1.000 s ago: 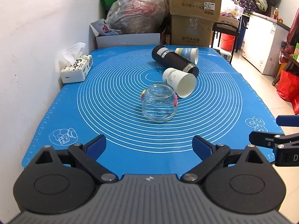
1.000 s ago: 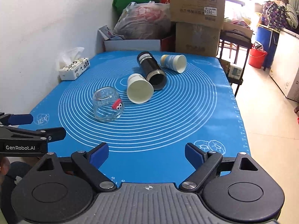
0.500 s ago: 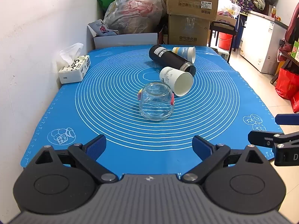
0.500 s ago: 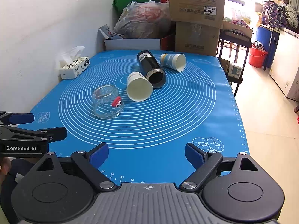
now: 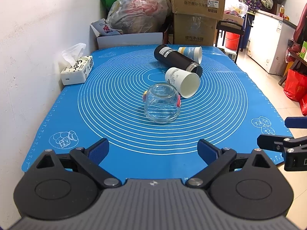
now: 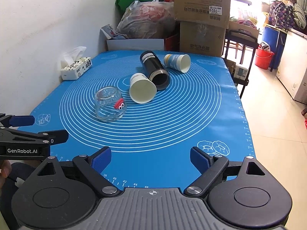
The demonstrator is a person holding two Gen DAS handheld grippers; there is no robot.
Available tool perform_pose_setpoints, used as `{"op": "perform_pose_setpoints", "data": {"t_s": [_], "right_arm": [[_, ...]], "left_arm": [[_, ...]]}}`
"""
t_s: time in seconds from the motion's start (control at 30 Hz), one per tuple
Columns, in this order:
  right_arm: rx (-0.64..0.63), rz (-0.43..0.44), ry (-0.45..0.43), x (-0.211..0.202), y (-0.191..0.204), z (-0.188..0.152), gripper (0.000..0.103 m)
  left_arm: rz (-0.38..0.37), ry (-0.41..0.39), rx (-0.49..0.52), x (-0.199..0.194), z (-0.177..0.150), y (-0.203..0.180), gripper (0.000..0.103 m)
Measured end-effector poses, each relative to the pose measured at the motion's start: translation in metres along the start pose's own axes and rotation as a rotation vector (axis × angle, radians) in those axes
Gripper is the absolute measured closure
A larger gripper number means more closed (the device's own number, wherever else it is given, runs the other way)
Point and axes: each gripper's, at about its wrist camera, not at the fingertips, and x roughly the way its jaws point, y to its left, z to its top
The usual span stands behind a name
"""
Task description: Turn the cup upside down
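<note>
We see the glass cup (image 5: 162,103) lying on its side near the centre of the blue mat (image 5: 115,134) on the desk, mid-frame in the left wrist view, straight ahead of the left hand-held gripper (image 5: 153,149) and well apart from it. In the right wrist view the same glass cup (image 6: 110,104) sits left of centre, ahead and to the left of the right hand-held gripper (image 6: 150,158), also well apart. Both hand-held grippers are released, jaws spread wide, nothing between the blue pads. Just behind the glass cup a white paper cup (image 5: 183,81) lies on its side, mouth toward the camera, close to the glass; whether they touch we cannot tell. Behind that a black flask (image 5: 177,60) lies on its side, then a second paper cup (image 5: 191,53) with blue print. A tissue box (image 5: 77,70) sits at the left edge of the mat by the wall. Against the earlier frames, the cups and flask lie in the same arrangement; the glass cup now sits slightly higher and farther in both views, and both hand-held grippers stay released at the near edge of the mat.
</note>
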Motion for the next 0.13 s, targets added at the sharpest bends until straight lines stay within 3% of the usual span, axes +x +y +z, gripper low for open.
{"op": "perform_pose_setpoints", "data": {"t_s": [0.13], "right_arm": [[0.002,0.000,0.003,0.0007,0.0000,-0.0001,0.012]], "left_arm": [[0.004,0.000,-0.002,0.0008,0.0006,0.0003,0.005]]}}
